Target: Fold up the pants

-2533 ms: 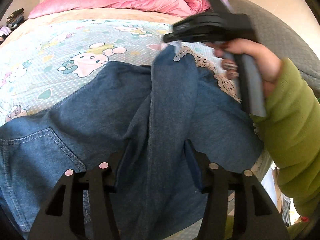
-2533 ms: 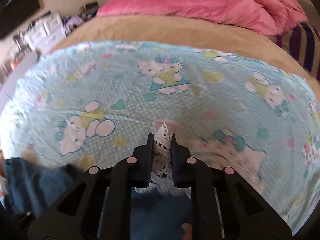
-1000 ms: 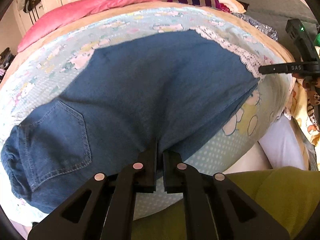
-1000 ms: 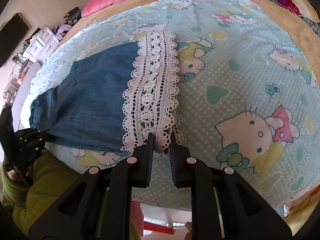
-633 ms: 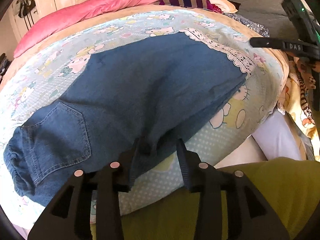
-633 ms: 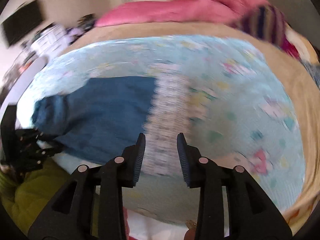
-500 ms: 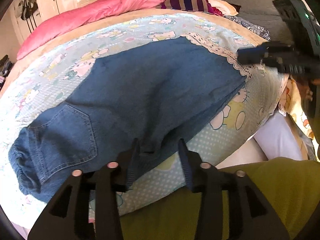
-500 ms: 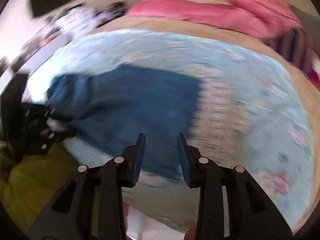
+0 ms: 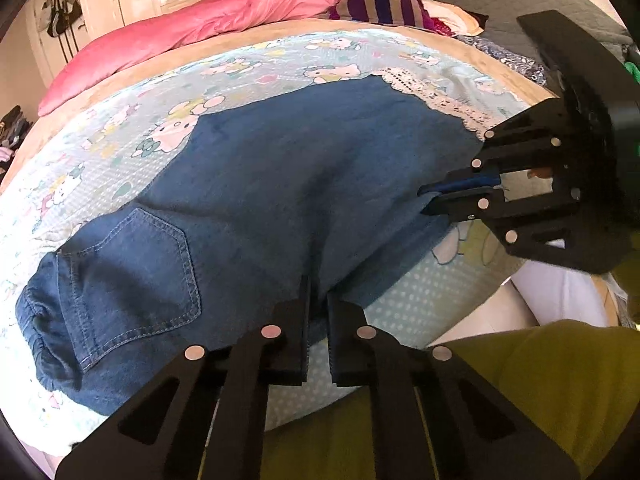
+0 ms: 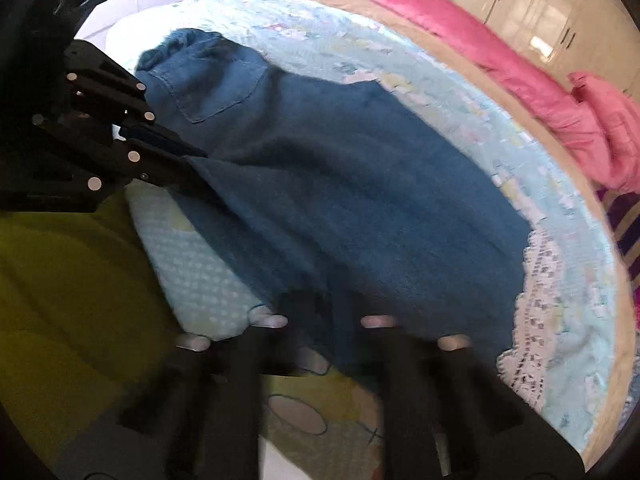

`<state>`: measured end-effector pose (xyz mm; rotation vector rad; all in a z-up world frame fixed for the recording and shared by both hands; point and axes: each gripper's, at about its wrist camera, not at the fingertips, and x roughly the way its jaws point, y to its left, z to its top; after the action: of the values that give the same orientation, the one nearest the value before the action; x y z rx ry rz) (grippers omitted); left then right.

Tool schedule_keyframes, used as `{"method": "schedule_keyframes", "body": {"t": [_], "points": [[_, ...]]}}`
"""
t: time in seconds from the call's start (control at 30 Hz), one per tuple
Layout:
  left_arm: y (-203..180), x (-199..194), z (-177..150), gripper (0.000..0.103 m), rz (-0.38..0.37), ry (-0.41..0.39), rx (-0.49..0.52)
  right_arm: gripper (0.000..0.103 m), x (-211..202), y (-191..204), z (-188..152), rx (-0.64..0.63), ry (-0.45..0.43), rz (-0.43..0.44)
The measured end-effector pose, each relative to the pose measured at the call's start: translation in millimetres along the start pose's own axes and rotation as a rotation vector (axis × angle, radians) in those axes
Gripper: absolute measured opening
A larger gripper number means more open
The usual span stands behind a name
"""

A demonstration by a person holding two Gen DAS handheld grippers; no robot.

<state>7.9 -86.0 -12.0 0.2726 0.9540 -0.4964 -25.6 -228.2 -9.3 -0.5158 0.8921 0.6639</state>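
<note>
Bed [image 9: 400, 292] bearing flat pants [image 9: 280, 184], near edge pinched by both pressed-together tools: left tool [image 9: 318, 304], right tool [image 9: 430, 196].

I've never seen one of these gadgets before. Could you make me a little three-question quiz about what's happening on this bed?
1. True or false: the denim pants lie flat with a back pocket facing up.
2. What trims the leg end of the pants: A) red ribbon, B) white lace, C) fur?
3. What do the left gripper and the right gripper each pinch?

Key
1. True.
2. B.
3. The near edge of the pants; both are shut on the denim, above the cartoon-cat bedsheet.
</note>
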Motion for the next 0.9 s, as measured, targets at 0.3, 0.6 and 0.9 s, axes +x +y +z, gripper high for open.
{"method": "schedule_keyframes", "body": {"t": [0.3,0.6,0.9], "points": [[6,-10,-17,0.009,-0.082,0.015,0.018,0.009,-6,-2,-12,-0.009,0.031,0.106],[101,-66,-33,0.057,0.147,-0.119,-0.336,0.054,-49,-72,-19,0.263,-0.105,0.048],[149,-33,-50,0.053,0.251,-0.043,-0.549,0.068,-20,-97,-37,0.375,-0.019,-0.008]]}}
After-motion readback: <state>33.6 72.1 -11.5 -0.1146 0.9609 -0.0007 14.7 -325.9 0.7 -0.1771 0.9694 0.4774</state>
